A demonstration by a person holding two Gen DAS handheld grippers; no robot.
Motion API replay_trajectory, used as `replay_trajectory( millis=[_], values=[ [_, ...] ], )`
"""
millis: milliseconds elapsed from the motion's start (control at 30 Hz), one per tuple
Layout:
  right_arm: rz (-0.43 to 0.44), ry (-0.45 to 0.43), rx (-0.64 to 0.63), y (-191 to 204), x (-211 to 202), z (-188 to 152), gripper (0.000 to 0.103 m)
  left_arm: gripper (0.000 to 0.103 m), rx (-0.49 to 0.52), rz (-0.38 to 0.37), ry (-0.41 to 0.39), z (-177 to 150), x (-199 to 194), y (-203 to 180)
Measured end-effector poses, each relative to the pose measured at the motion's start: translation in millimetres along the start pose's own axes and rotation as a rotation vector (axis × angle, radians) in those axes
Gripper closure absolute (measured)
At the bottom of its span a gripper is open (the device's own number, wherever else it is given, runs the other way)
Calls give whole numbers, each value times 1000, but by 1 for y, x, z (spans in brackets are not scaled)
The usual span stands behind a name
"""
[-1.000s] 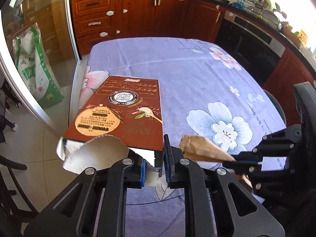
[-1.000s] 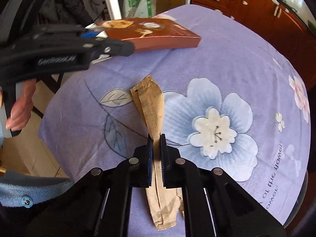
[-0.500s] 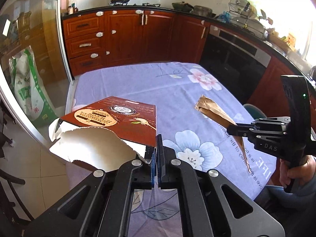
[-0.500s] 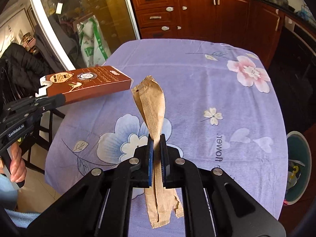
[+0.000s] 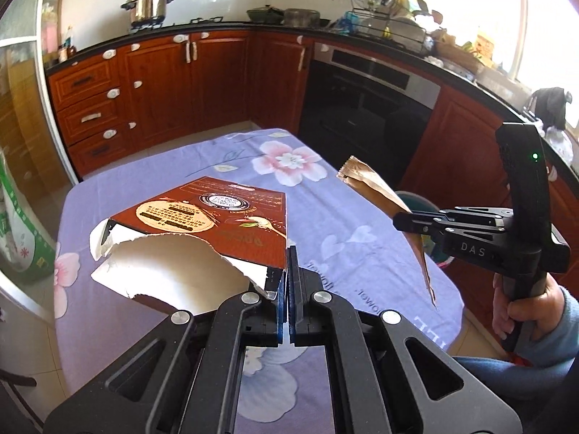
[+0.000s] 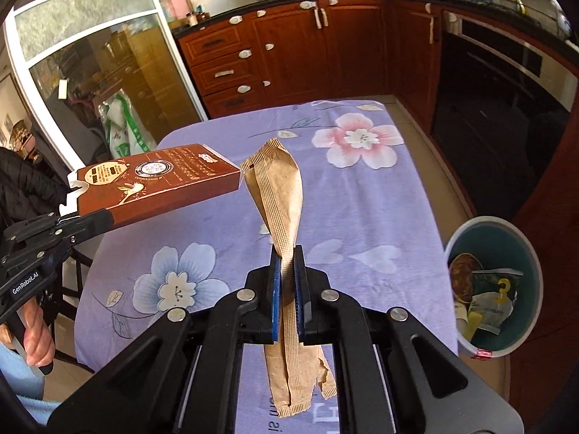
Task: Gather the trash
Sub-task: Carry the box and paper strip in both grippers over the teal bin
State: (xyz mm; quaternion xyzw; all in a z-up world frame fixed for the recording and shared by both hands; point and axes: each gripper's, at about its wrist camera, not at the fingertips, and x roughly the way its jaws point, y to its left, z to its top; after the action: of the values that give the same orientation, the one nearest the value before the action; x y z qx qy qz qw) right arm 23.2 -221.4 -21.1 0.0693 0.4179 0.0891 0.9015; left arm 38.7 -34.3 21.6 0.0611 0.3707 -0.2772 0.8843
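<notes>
My left gripper is shut on the corner of a torn brown carton and holds it up above the table; the carton also shows in the right wrist view. My right gripper is shut on a crumpled brown paper wrapper, which sticks up and hangs down through the jaws. In the left wrist view the right gripper holds the wrapper in the air at the right. The left gripper shows at the left of the right wrist view.
A table with a purple flowered cloth lies below both grippers. A round bin with trash in it stands on the floor right of the table. Red-brown kitchen cabinets and an oven stand beyond. A chair stands at the left.
Both grippers have risen well above the table with their loads. The carton and the wrapper have left the cloth. The bin has come into the right wrist view.
</notes>
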Motion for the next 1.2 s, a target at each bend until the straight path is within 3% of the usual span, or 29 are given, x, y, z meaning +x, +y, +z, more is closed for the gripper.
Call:
replay_trajectory(
  millis=[433,633,833,1033,1167,1200],
  values=[
    [-136,-126,294,-174,-58,-19,97,101,212,-165,62,56,77,-139],
    [-173,-117,402,-242,-60,-39,97,101,278,-232,131,66,123,-197],
    [-146,-47,460,-278,-25,-52,96,101,322,-256,192,72,162,-233],
    [-119,-3,489,-302,10,-50,95,101,320,-236,233,73,187,-240],
    [-113,16,498,-311,23,-46,91,101,310,-230,246,77,195,-238],
    [-108,18,502,-312,25,-46,84,101,309,-229,247,77,197,-237]
  ],
)
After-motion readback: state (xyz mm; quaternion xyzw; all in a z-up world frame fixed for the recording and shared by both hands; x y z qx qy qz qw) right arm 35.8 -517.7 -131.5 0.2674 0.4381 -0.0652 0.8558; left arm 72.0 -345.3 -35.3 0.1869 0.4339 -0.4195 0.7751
